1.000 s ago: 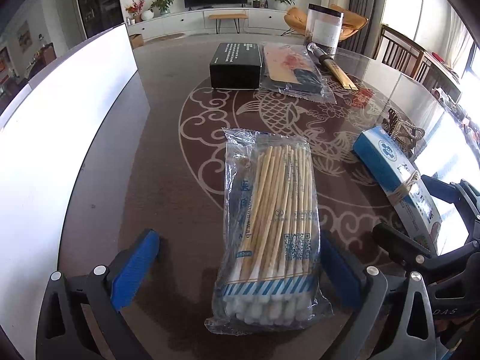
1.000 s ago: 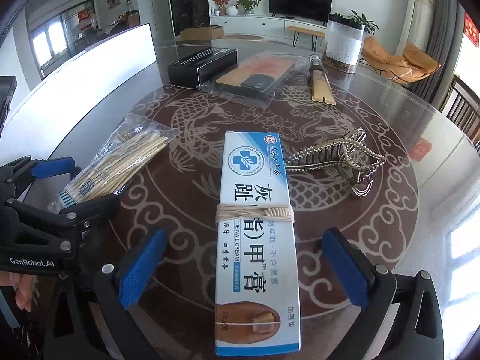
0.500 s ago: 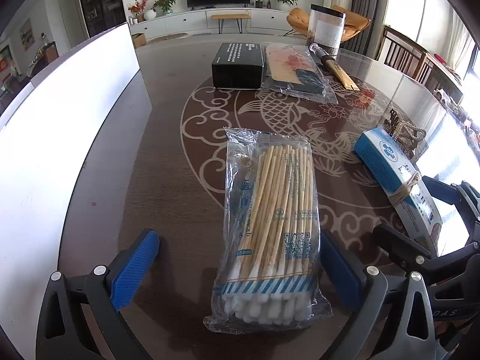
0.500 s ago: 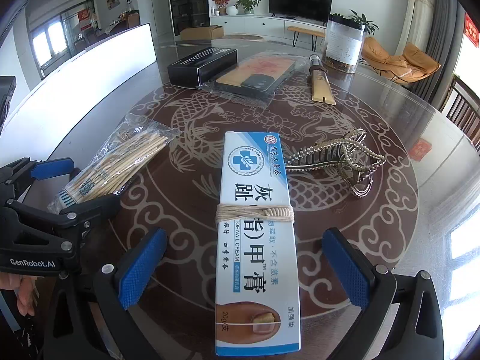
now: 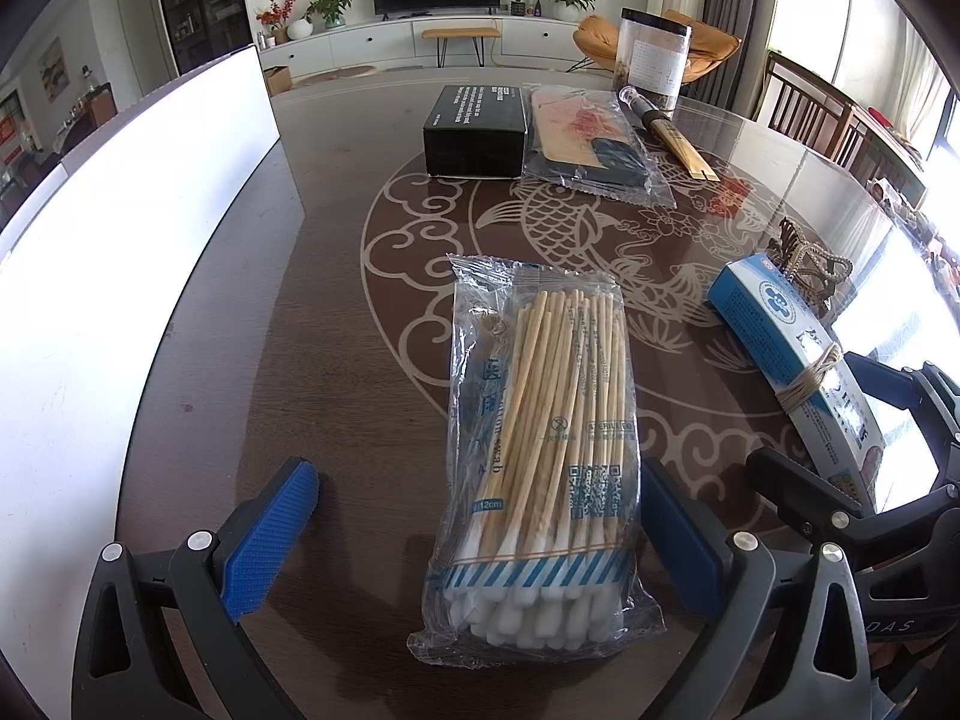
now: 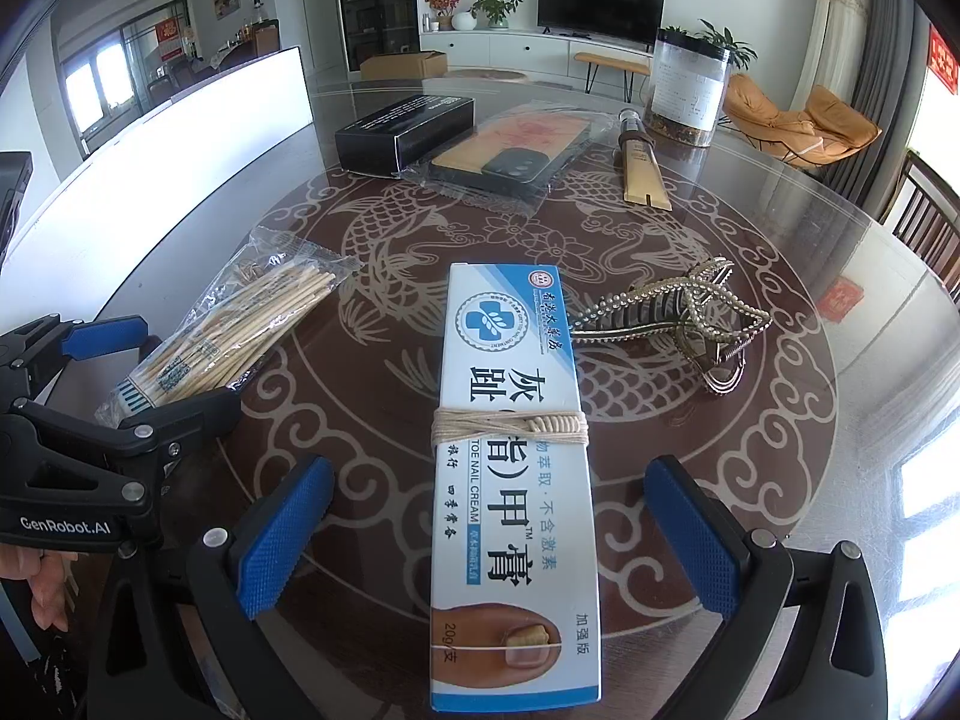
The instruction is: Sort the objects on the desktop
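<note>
Bright daylight poured in from windows (image 6: 924, 516) on the right, blowing out to white and throwing glare across the glass tabletop (image 6: 888, 324). A white panel (image 5: 120, 276) at left was overexposed. Both fisheye views bent lines and darkened at the corners. Focus was sharp; shadows were soft and short.
</note>
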A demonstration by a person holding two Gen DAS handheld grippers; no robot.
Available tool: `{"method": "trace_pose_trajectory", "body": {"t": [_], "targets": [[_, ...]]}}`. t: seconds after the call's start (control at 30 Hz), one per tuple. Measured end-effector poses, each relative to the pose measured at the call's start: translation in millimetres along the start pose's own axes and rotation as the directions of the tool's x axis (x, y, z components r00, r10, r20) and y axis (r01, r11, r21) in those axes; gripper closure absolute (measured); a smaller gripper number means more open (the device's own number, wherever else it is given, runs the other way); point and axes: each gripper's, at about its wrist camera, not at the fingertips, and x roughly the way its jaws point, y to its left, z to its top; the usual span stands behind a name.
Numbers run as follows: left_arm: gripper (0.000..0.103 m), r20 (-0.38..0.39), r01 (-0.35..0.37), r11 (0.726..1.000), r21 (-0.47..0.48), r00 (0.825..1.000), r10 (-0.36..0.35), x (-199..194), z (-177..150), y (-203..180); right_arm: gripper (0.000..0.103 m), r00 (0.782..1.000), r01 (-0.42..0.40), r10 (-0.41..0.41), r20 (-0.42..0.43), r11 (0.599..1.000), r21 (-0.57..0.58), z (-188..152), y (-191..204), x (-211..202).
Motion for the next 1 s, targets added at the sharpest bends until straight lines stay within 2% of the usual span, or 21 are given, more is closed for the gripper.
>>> {"method": "trace_pose_trajectory", "body": {"t": [0.8, 0.9, 1.0], "targets": [[0.0, 0.002, 0.001, 1.0, 0.001, 1.0, -0.001, 0.2, 0.0, 0.6, 0.0, 1.0, 0.0, 0.0, 0.0, 1.0, 0.0, 0.2, 0.0, 0.3], [0.0, 0.009, 0.009, 1.0, 0.017, 1.0, -0.009, 0.1, -1.4, 0.7, 0.0, 1.0, 0.001, -0.001, 0.0, 1.0, -0.001, 0.2, 0.0, 0.3], [0.0, -0.02, 0.032, 0.998, 0.051, 0.999, -0.031, -0.7, -0.9, 2.5, 0.0, 1.0, -0.003, 0.003, 0.0, 1.0, 0.001, -0.1, -0.5, 0.1]]}}
